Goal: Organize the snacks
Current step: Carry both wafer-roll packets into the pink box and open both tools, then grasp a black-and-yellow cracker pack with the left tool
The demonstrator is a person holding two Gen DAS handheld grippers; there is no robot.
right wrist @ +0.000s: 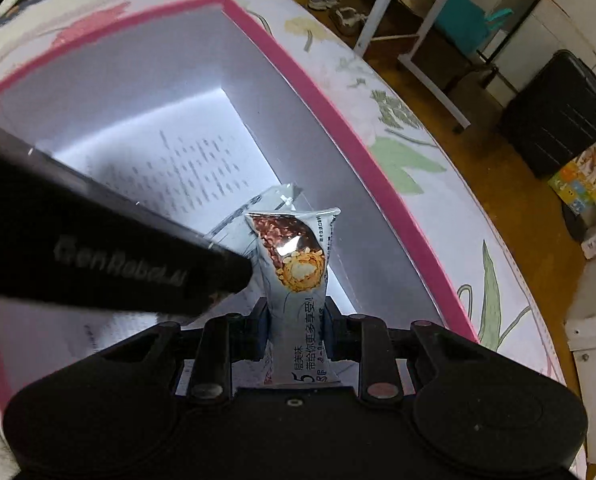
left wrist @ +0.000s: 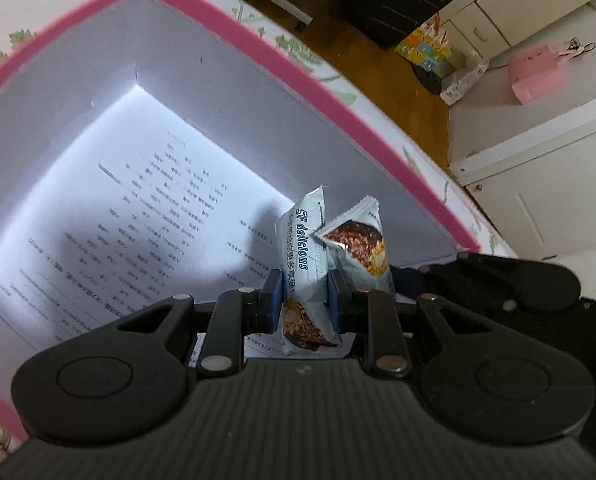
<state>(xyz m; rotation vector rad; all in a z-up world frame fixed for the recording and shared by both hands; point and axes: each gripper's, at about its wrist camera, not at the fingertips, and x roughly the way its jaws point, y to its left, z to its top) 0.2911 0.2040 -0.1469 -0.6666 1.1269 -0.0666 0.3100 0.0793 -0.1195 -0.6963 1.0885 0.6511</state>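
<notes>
A pink-rimmed box (left wrist: 306, 76) with grey walls and a printed sheet (left wrist: 146, 208) on its floor fills both views; its rim also shows in the right wrist view (right wrist: 338, 108). My left gripper (left wrist: 304, 300) is shut on a white snack packet (left wrist: 300, 240) and holds it over the box near the right wall. A second like packet (left wrist: 362, 244) shows just right of it. My right gripper (right wrist: 296, 320) is shut on that snack packet (right wrist: 298, 264), over the same box. The left gripper's black body (right wrist: 98, 248) crosses the right wrist view and hides part of the first packet (right wrist: 238, 216).
The box sits on a floral-cloth surface (right wrist: 398, 152). Beyond its edge is wooden floor, a black suitcase (right wrist: 558, 116), white cabinets (left wrist: 538, 160), a pink box (left wrist: 536, 74), a colourful carton (left wrist: 426, 48) and a white metal frame (right wrist: 430, 64).
</notes>
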